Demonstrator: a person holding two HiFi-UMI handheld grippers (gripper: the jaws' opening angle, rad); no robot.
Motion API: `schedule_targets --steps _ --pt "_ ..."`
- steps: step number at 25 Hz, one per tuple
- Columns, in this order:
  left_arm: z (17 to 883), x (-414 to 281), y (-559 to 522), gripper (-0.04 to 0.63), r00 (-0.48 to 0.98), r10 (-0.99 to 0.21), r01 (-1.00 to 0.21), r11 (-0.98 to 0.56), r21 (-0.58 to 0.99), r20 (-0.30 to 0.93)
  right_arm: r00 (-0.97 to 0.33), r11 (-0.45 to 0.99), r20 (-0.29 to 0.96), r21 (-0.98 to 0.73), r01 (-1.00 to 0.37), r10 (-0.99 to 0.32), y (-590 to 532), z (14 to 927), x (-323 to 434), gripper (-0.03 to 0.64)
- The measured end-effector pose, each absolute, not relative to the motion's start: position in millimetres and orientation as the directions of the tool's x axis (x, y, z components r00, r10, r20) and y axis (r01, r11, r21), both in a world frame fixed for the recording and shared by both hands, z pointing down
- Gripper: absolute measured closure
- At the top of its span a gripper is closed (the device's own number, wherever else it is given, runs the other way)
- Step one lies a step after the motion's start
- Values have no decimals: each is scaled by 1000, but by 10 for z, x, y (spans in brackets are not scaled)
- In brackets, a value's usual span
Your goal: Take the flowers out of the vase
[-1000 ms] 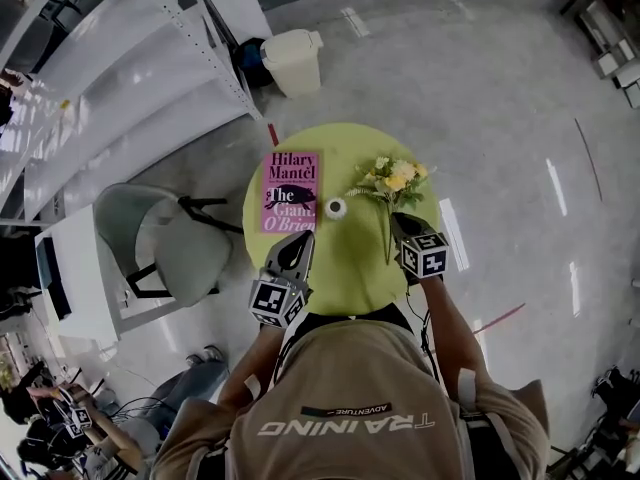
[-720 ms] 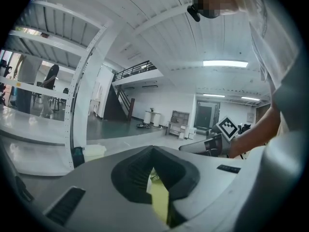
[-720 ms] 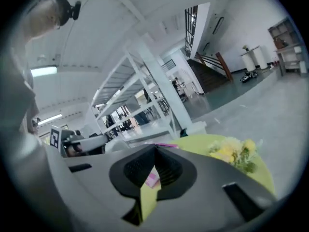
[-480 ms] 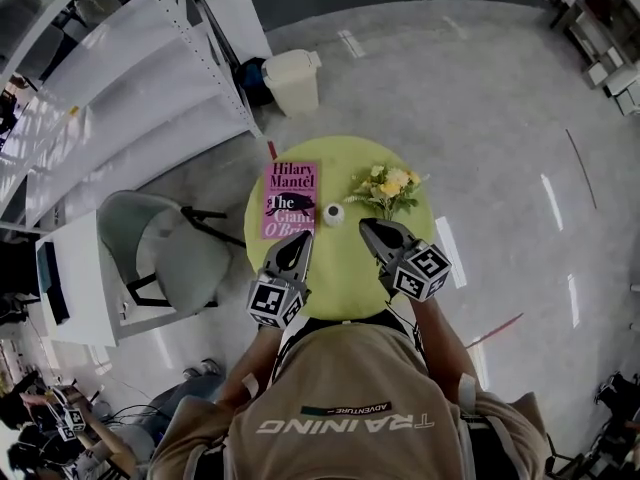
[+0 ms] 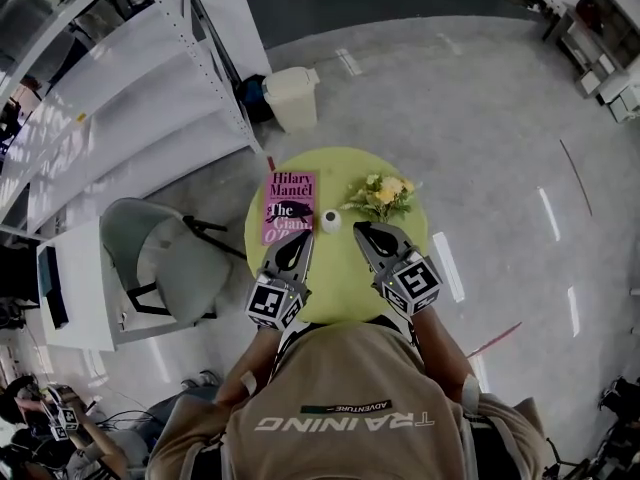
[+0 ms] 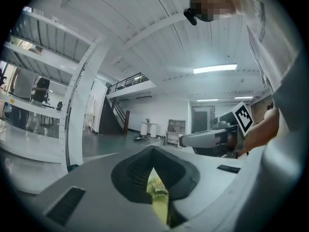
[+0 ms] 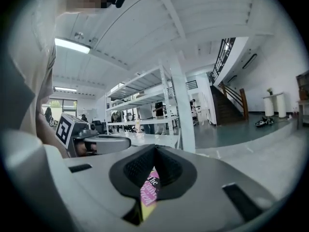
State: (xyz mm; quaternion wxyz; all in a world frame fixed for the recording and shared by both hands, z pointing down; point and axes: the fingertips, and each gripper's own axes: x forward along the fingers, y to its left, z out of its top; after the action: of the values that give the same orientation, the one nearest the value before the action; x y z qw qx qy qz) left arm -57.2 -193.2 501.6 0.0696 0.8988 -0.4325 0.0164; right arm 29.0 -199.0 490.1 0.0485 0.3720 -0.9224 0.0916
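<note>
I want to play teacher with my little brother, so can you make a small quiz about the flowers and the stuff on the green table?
1. True or false: the flowers are standing in the little white vase.
2. In the head view, what lies on the green table left of the vase? A) a pink book B) a plate C) a teddy
3. Fill in: the left gripper and the right gripper both have their jaws ____, holding nothing.

Key: 1 false, they lie on the table beside the vase; 2 A; 3 shut.
</note>
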Motion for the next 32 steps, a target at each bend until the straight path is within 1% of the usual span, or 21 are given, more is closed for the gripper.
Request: schedule_targets --steps 7,10,16,32 --pt "4583 -539 -1948 594 604 -797 -797 -602 46 25 -717 716 141 -69 -695 -683 -1901 4654 320 615" --pt "4548 -549 -1950 594 593 -805 -805 -592 28 28 -715 710 125 -89 -698 -687 -1909 4625 319 615" --pt "4601 -564 -1876 594 573 -819 -819 -573 23 33 -696 696 126 -49 -716 -707 -1841 4678 378 615" --pt "4624 -634 -1773 594 564 -825 -826 -564 24 31 -679 681 134 -42 -731 -722 -1766 4653 437 615"
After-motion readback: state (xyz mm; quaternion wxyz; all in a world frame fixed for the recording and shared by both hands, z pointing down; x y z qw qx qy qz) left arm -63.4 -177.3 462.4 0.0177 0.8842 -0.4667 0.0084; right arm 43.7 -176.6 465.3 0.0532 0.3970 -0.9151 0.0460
